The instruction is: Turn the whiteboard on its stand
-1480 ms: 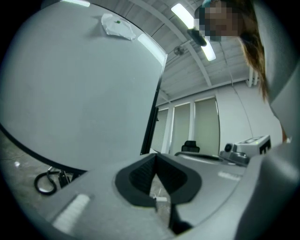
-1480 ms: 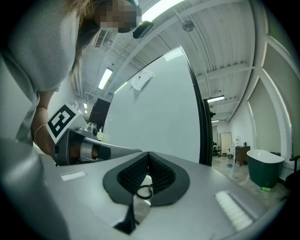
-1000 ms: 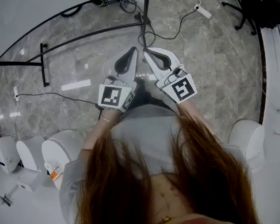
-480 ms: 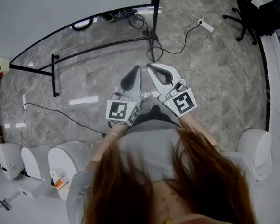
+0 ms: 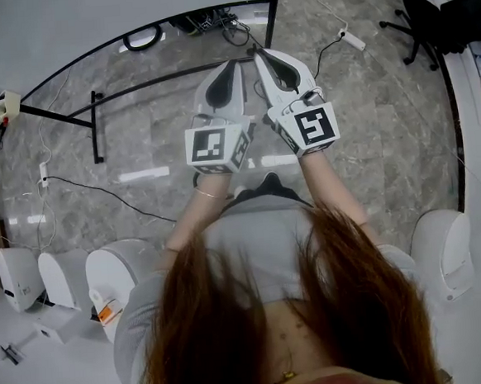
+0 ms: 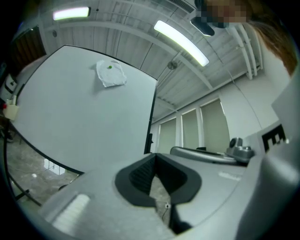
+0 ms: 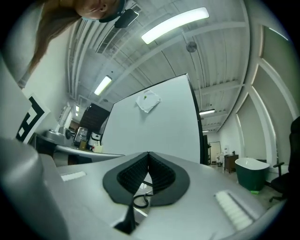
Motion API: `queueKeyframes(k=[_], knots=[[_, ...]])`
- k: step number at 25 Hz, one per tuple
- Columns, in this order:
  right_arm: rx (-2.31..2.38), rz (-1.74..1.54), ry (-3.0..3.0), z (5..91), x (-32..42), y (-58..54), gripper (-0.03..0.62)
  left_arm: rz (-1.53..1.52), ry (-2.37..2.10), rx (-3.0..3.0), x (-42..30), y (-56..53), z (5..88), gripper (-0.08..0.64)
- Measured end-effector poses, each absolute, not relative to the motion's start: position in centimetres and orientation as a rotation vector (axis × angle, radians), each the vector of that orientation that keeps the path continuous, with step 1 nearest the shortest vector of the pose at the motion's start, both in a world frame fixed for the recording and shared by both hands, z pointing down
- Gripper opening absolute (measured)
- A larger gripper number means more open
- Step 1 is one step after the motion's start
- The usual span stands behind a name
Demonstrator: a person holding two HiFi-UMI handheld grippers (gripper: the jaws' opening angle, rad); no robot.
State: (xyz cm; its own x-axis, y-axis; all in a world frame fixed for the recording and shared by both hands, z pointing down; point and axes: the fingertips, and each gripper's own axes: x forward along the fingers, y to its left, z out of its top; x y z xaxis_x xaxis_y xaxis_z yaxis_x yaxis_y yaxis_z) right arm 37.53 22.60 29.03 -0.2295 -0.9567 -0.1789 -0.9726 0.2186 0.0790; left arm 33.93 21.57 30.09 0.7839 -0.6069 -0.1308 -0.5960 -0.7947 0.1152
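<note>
Approach step, no contact yet. Left gripper (image 5: pixel 232 65) and right gripper (image 5: pixel 256 55) are held side by side, tips nearly meeting, both aimed at the whiteboard (image 5: pixel 86 17). Left gripper view: jaws closed tip to tip, nothing btwn them, only floor seen thru the pad cut-out. Right gripper view: same, jaws fully closed and empty. The whiteboard stands ahead of both sets of jaws, clear of them. Its black side edge (image 6: pixel 151 117) runs just beyond the left tips. A white crumpled scrap (image 7: pixel 147 101) sits high on the board, above the tips. The stand's floor bars (image 5: pixel 157 79) lie below the jaws. Next, prob.: reach the side edge, open to clamp it or push w/ closed tips, then swing the board round. Needs steady, even pressure so the stand doesn't tip or slide.
</note>
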Motion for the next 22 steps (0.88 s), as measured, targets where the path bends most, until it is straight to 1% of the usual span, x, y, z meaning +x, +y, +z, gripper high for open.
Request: queueKeyframes(k=[5,22], knots=[[-1.921,0.287,2.396,29.6,37.0,24.0,0.003,-0.231,-0.978,2.897,33.0,22.5,30.7,0.000],[-1.950,0.299,2.463,30.3,34.4,24.8,0.003,-0.209,-0.992,2.897,30.5,23.2,31.5,0.000]])
